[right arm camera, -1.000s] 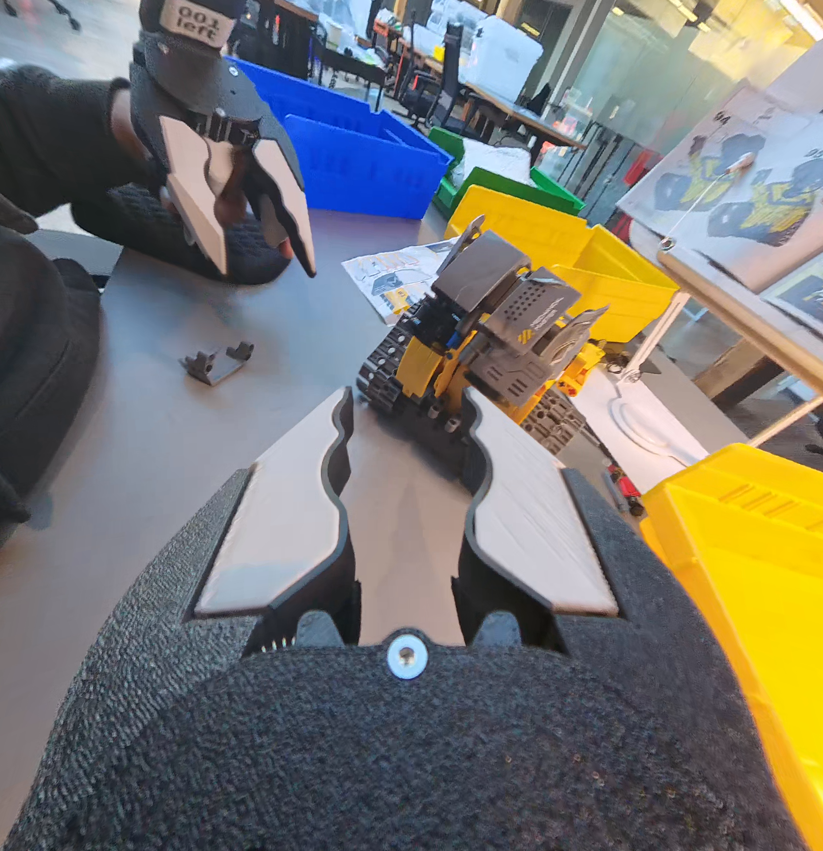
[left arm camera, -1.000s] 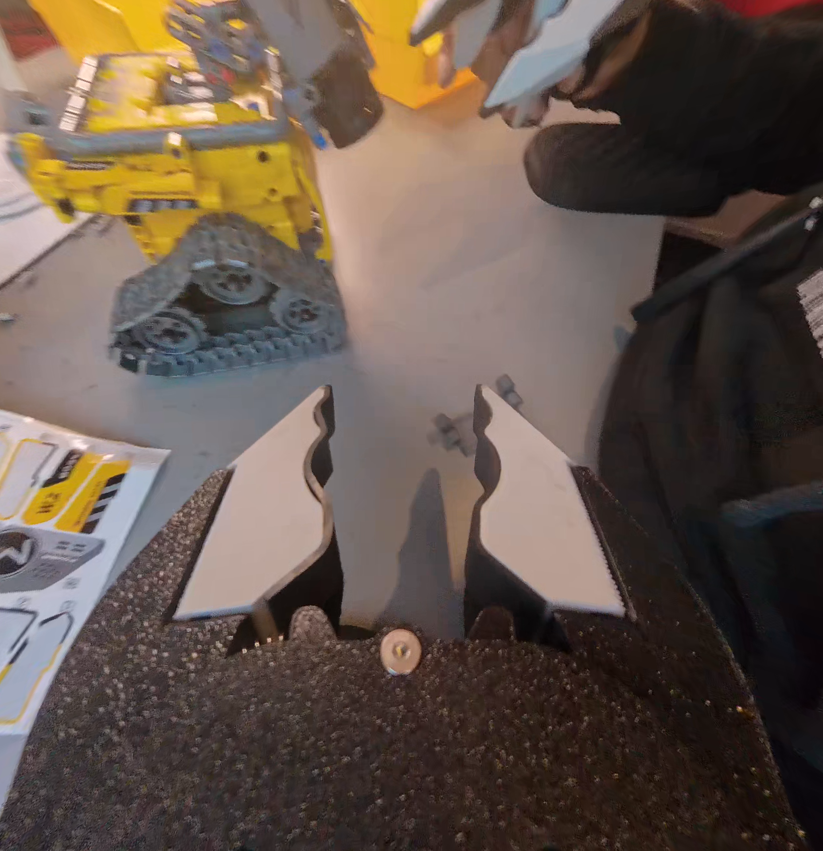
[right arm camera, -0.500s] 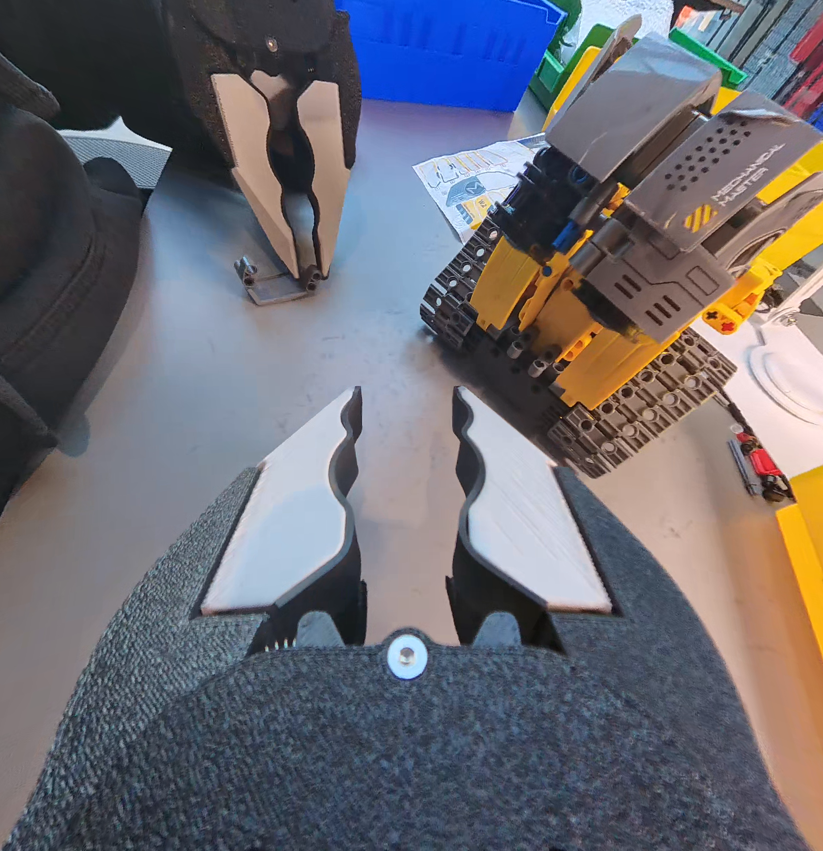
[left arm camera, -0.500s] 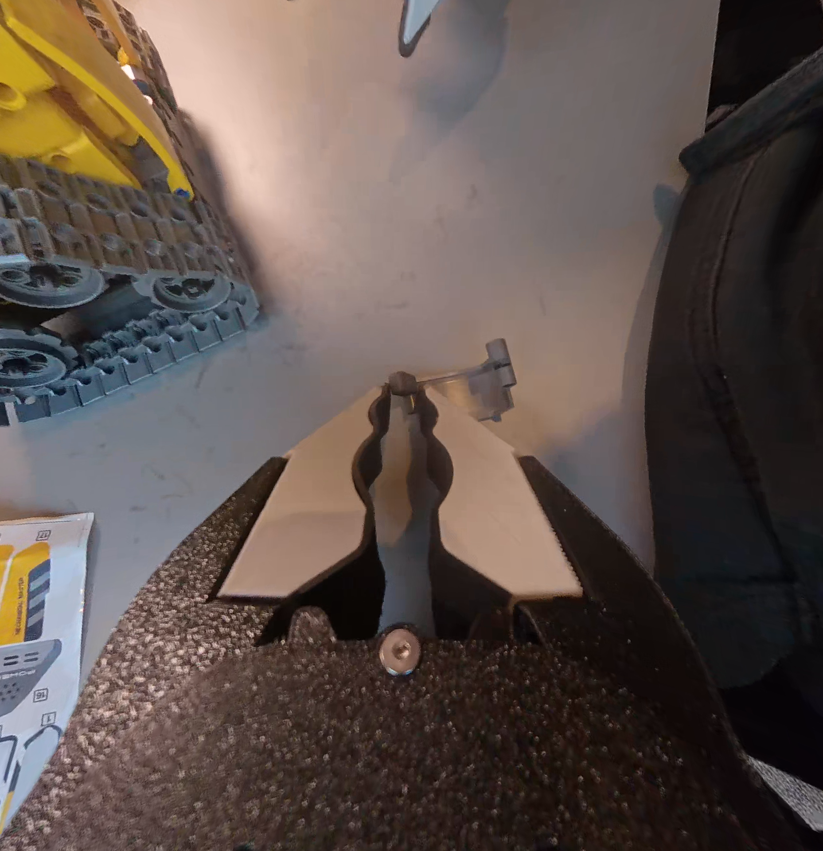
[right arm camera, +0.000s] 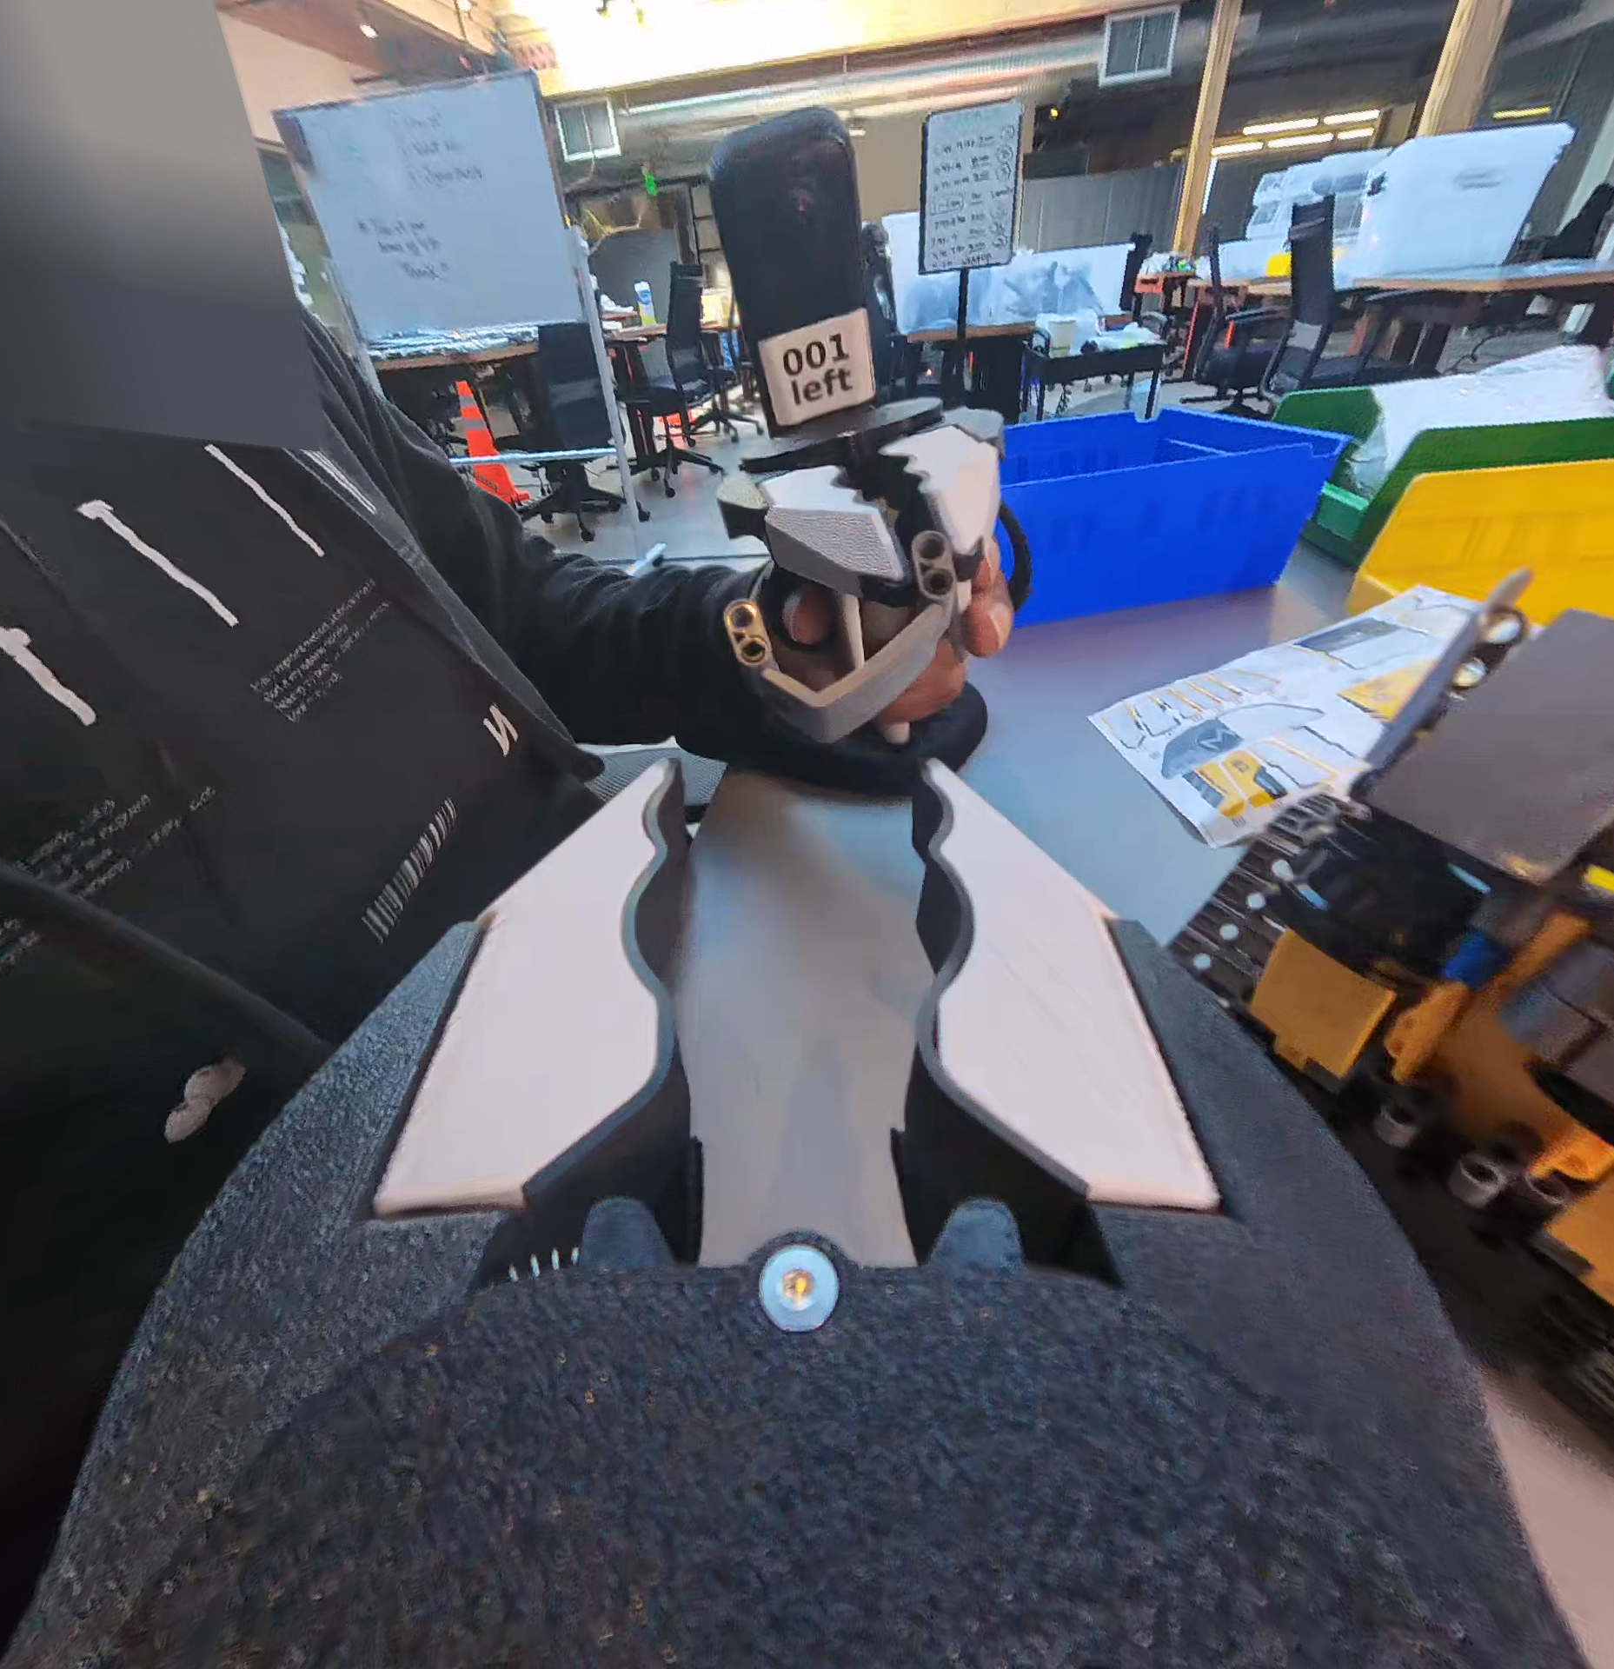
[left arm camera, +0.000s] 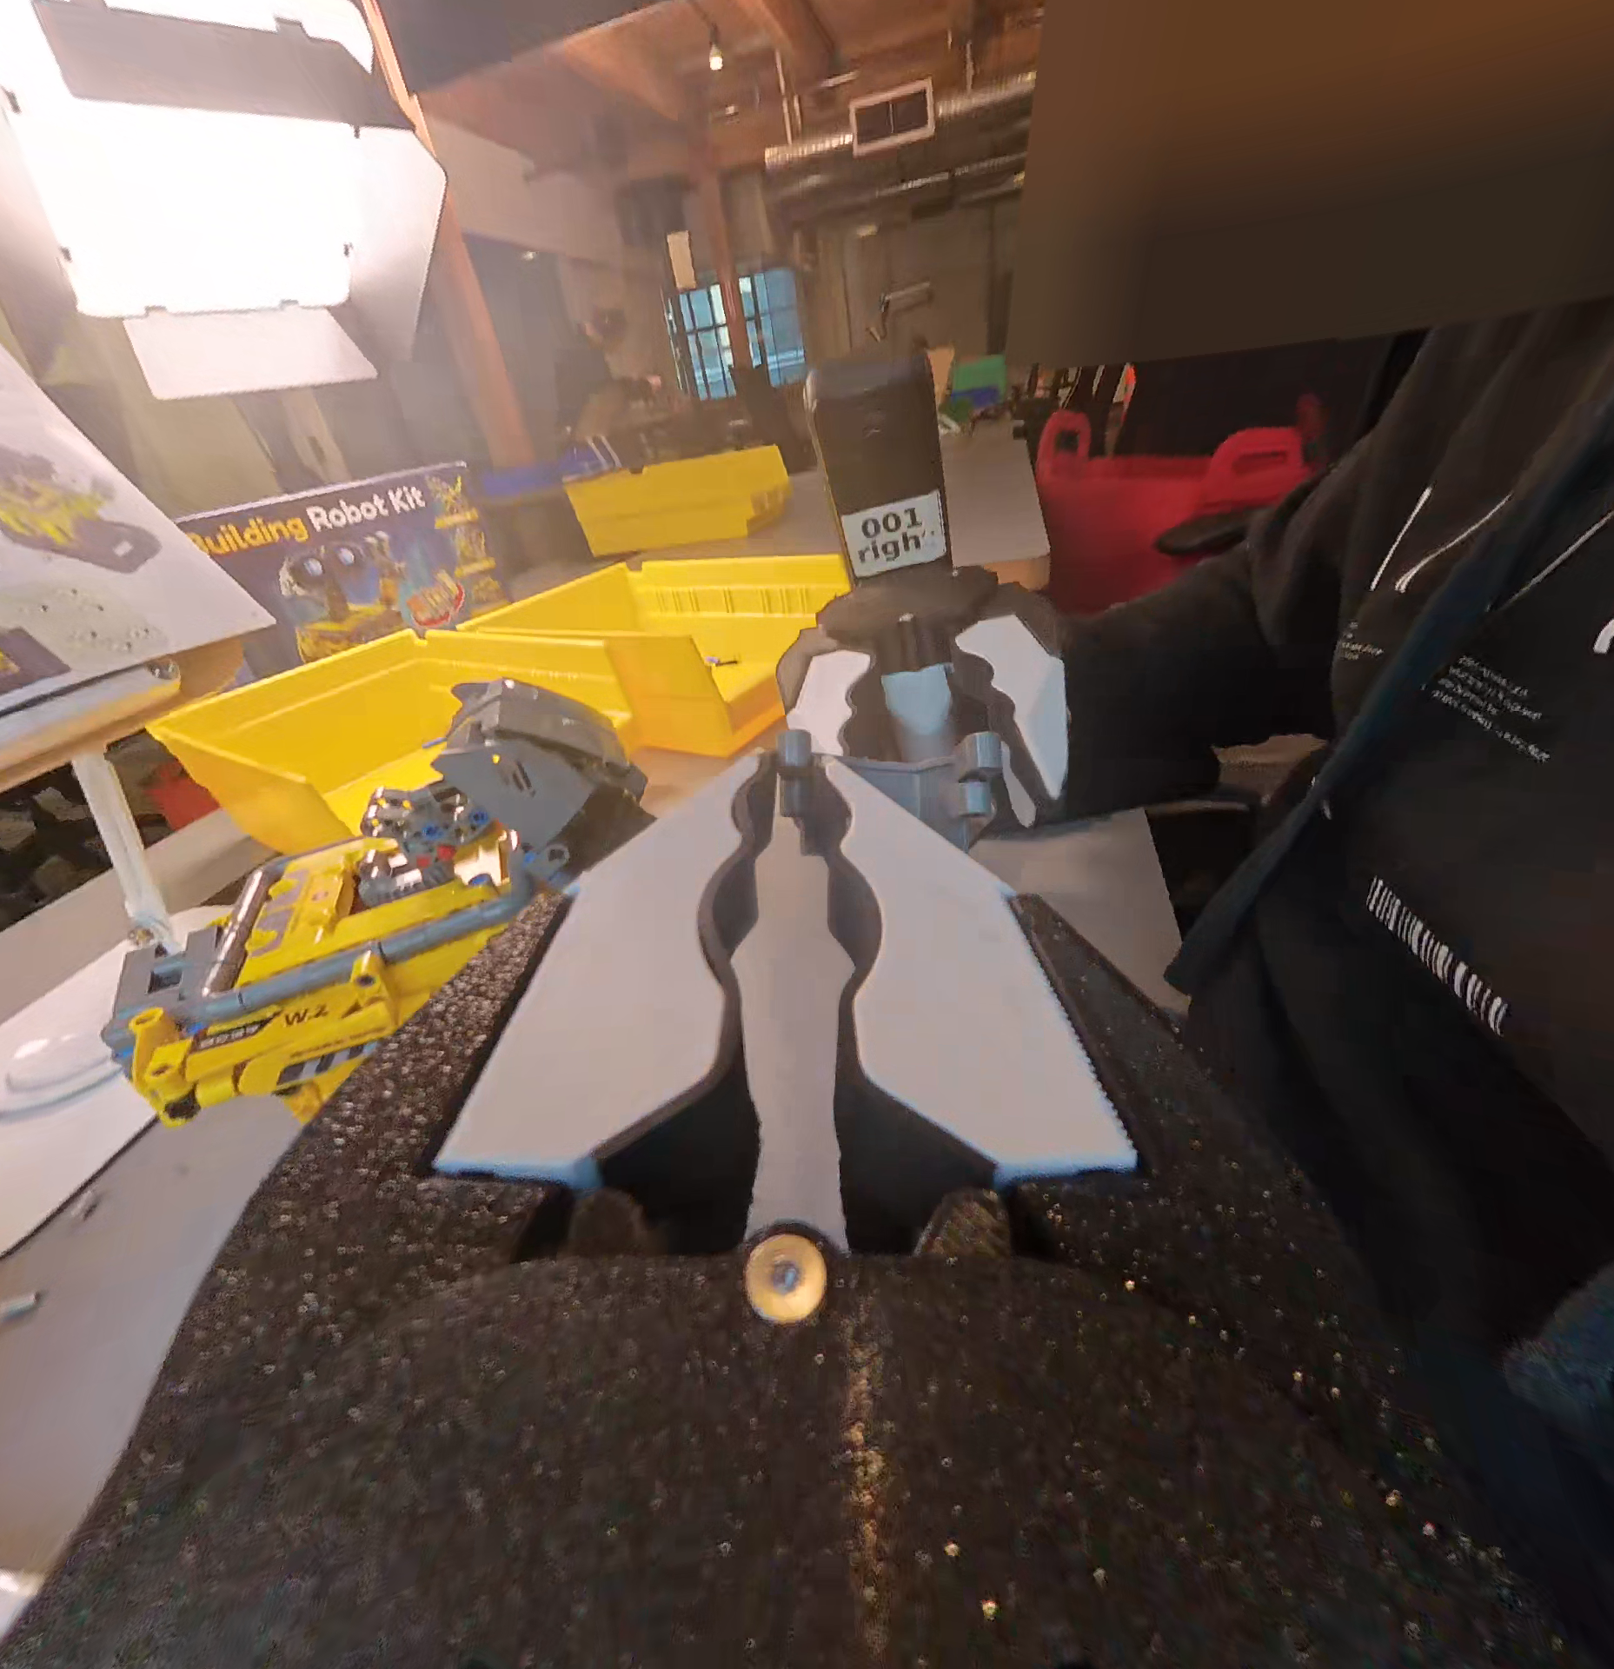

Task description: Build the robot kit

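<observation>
On the left side of the table [left arm camera: 26, 948], a yellow and grey toy digger [left arm camera: 333, 921] sits on its tracks beside a white sheet, with yellow bins [left arm camera: 532, 668] behind it. Toward the middle, the left tongs [left arm camera: 792, 778] are lifted off the table and pinched together on one end of a small grey bracket [right arm camera: 839, 673], gripping only a peg at its corner. That thin hold looks risky: the bracket could pivot or slip out if it is bumped or swung, and drop onto the table or into the person's dark clothing [left arm camera: 1435, 813] at the right. Facing it, the right tongs [right arm camera: 798, 786] stand apart and empty, just short of the bracket. Closing them off-centre might knock the piece from the other grip. A printed sheet [right arm camera: 1254, 722] and a blue bin [right arm camera: 1146, 515] lie farther right.
</observation>
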